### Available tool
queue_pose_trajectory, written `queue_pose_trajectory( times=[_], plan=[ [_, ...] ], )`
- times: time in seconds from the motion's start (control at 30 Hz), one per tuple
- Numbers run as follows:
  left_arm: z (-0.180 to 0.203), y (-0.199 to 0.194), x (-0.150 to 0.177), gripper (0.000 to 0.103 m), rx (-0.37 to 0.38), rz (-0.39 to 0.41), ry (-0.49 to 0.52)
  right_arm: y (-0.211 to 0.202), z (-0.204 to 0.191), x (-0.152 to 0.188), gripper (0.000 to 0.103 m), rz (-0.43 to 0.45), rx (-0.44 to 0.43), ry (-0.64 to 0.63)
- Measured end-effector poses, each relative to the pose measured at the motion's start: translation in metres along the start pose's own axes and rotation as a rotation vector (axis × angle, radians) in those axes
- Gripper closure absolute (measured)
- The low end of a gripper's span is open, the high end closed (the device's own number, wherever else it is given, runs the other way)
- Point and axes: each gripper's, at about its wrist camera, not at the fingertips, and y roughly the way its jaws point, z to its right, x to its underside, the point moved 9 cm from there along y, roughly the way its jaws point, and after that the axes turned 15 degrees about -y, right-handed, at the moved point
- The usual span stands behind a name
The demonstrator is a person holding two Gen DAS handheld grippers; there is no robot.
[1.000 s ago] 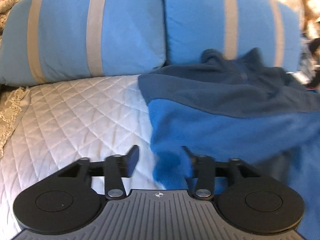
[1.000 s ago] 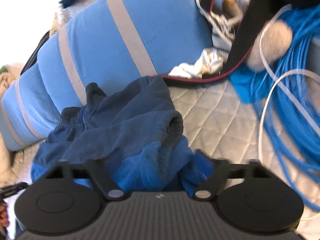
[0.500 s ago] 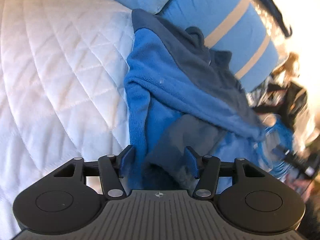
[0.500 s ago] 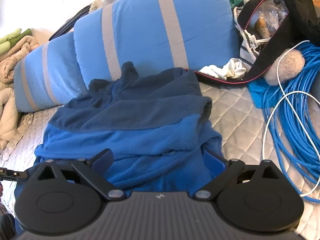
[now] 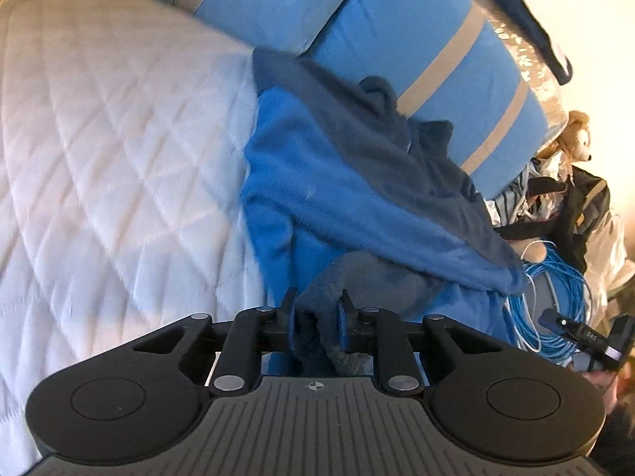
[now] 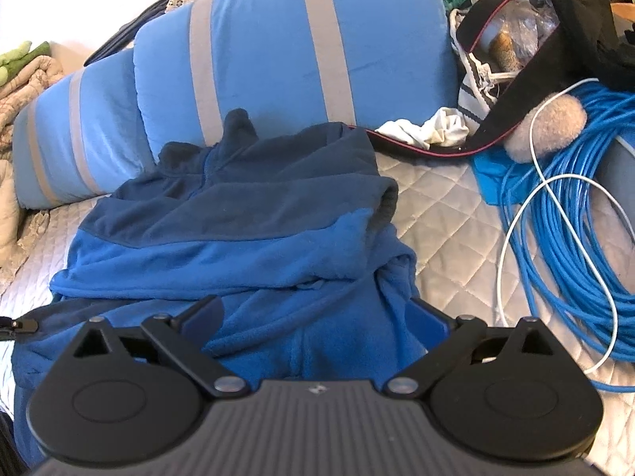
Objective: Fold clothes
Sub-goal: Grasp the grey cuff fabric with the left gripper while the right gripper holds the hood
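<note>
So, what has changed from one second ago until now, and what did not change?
The left gripper came in from the white quilt over the blue fleece. Its jaws have just been closing and now pinch the grey cuff. The right gripper opened wider and holds nothing, above the fleece's lower part. The fleece, striped pillows and blue cable lie as before.

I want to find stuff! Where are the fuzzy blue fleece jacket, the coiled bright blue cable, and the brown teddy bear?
Fuzzy blue fleece jacket (image 6: 246, 261): right wrist view, bright blue chest panel.
Coiled bright blue cable (image 6: 575, 246): right wrist view, bundled loops.
Brown teddy bear (image 5: 575, 135): left wrist view, its head.
</note>
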Motion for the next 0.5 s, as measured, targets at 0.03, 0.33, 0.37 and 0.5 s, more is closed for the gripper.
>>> queue_pose_trajectory(
  times=[0.03,0.33,0.37,0.5],
  plan=[
    [0.004,-0.002,-0.004,0.086,-0.001,0.011,0.013,0.000,-0.001,0.000,0.002,-0.002,0.001,-0.004],
    [0.006,0.015,-0.016,0.086,-0.097,0.016,0.051,0.003,-0.008,0.003,0.002,-0.006,-0.004,-0.012],
    [0.002,0.019,-0.013,0.086,-0.110,0.010,0.047,0.004,-0.008,0.003,0.002,0.000,-0.007,-0.012],
    [-0.011,0.023,-0.005,0.086,-0.084,0.014,0.006,0.006,-0.008,0.002,0.002,0.026,-0.017,-0.010]
  ],
)
